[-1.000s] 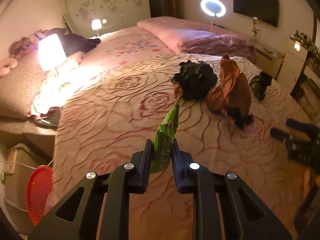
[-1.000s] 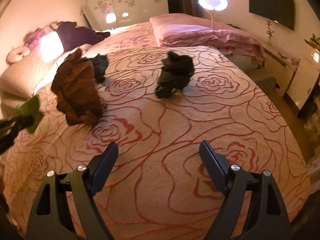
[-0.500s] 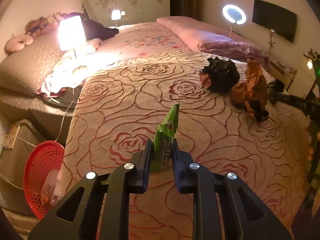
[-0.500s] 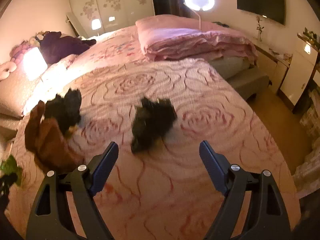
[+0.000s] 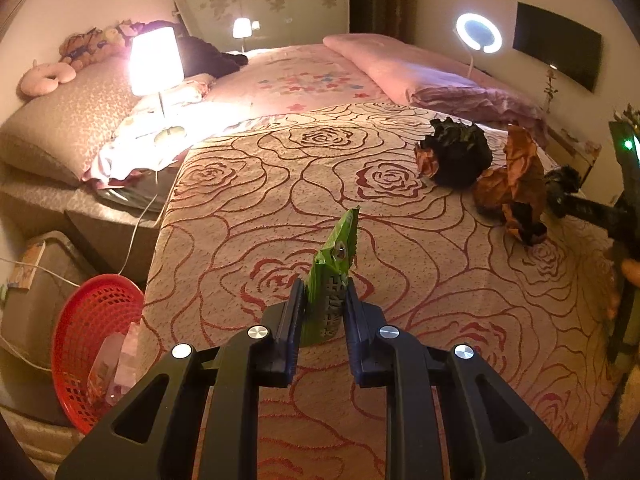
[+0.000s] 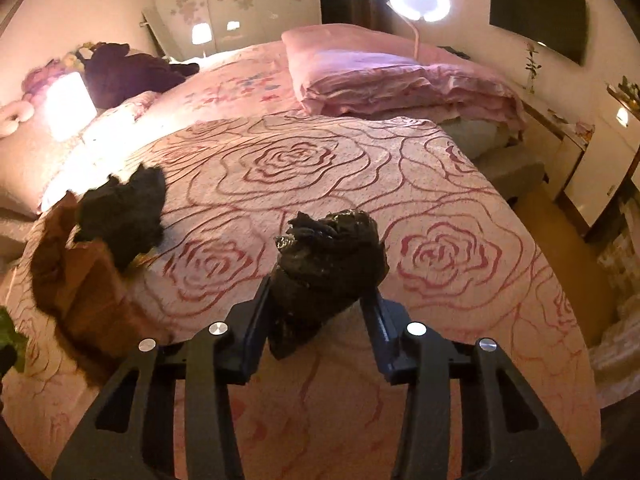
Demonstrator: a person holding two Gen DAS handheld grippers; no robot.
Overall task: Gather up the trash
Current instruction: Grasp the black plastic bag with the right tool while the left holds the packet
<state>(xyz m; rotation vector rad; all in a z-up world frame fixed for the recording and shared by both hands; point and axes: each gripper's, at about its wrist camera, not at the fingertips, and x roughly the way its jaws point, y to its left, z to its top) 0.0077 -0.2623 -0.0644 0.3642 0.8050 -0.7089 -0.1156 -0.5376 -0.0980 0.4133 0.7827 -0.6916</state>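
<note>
Left gripper (image 5: 322,308) clamped on a green wrapper (image 5: 334,268), held upright by its lower end above the bedspread (image 5: 248,208); this grip keeps the loose top clear of the cover for carrying. Red basket (image 5: 80,344) stands on the floor just off the bed's left edge, some litter already in it, so it is likely the drop point. Right gripper (image 6: 318,312): jaws have just been closing, with a black wad (image 6: 328,256) between them; the left pad touches it, the right pad seems to sit against its flank, so I read this as a grip taking hold, the wad still at the cover. Left on the bed: a second black wad (image 5: 456,152) and brown paper (image 5: 510,184), touching each other, well apart from the basket. Crumpled stuff should compress; risk is a piece slipping out.
</note>
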